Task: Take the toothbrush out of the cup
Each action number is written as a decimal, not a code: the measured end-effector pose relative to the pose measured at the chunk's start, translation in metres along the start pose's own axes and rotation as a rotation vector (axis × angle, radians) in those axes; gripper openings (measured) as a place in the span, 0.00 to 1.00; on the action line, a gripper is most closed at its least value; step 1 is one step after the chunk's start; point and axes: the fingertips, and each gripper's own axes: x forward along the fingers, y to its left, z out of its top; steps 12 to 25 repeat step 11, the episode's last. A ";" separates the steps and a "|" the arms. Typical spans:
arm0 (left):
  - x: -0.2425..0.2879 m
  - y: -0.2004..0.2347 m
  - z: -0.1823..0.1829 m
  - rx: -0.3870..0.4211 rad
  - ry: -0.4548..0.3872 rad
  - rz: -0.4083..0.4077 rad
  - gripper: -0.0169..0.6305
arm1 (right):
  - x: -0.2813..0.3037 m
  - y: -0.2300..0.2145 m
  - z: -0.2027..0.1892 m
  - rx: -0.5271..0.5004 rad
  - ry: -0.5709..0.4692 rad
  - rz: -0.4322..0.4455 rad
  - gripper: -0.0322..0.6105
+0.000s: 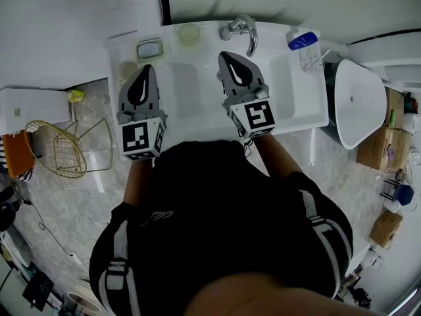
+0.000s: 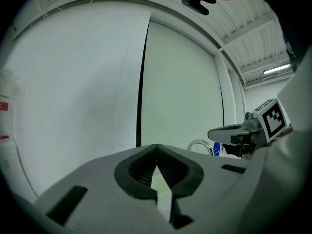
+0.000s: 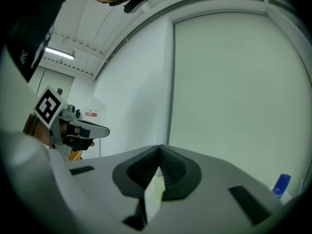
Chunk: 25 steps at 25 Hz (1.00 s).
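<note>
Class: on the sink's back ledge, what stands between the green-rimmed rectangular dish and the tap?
In the head view, one round, pale yellowish container stands between the dish and the tap. It touches neither.

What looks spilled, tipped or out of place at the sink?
Nothing stands out. The pale cup beside the tap stands upright, and the left hand-held gripper and right hand-held gripper hover shut and empty.
</note>
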 end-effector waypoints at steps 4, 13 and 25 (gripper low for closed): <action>0.000 -0.002 -0.002 -0.004 0.009 0.009 0.03 | 0.000 -0.003 -0.003 0.002 -0.002 0.008 0.06; 0.006 -0.006 -0.004 0.001 0.017 0.019 0.03 | 0.001 -0.004 -0.007 -0.006 -0.002 0.027 0.06; 0.006 -0.006 -0.004 0.001 0.017 0.019 0.03 | 0.001 -0.004 -0.007 -0.006 -0.002 0.027 0.06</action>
